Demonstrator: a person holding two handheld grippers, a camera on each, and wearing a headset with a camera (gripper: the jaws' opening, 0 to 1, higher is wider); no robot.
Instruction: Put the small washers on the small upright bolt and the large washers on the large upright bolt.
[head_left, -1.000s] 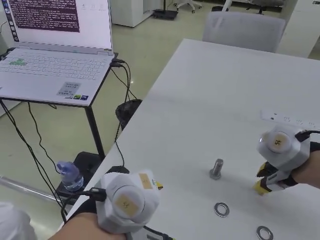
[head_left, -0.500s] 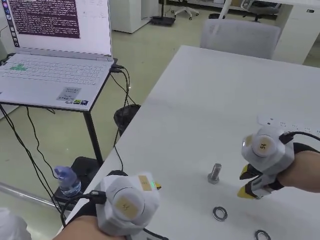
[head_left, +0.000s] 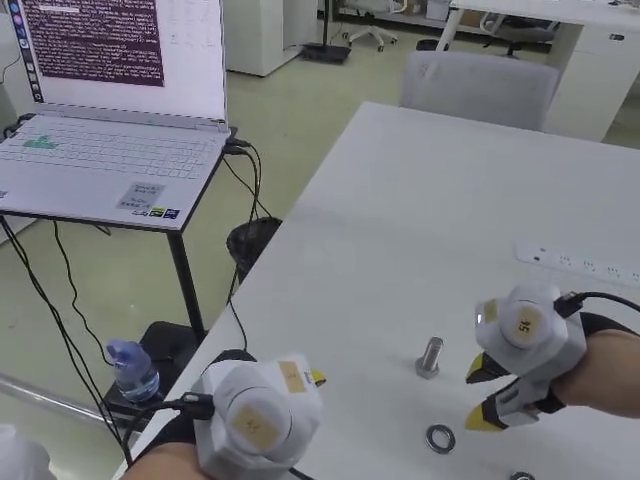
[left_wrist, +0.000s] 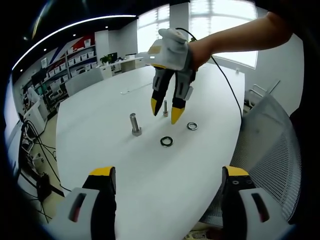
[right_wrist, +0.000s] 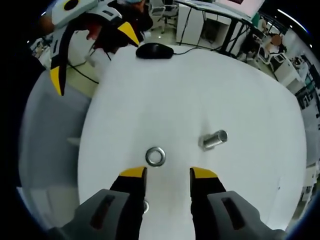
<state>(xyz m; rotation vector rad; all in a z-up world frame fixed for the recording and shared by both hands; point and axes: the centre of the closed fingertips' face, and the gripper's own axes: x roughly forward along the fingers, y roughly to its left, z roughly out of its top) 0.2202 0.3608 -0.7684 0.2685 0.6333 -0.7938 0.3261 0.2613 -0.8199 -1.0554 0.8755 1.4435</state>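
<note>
- The right gripper (right_wrist: 168, 174) hangs over the table (head_left: 420, 220) with its jaws pointing down and a clear gap between them, holding nothing.
- In its own view, a washer (right_wrist: 155, 156) lies flat just ahead of the yellow tips.
- The large bolt (right_wrist: 215, 139) stands a little to one side of that washer, apart from it.
- In the left gripper view, the small bolt (left_wrist: 165, 107) stands upright on the table and shows between the right gripper's two tips; whether they touch it cannot be told.
- A second washer (left_wrist: 192, 126) lies flat near the small bolt, beside the first.
- No washer sits on either bolt.
- The left gripper (left_wrist: 168, 174) is held low at the near edge of the table, jaws wide apart and empty, well back from the bolts.
- In the head view, a power strip (head_left: 580, 262) lies farther along the table.
- A laptop (head_left: 100, 150) sits open on a stand to the left.
</note>
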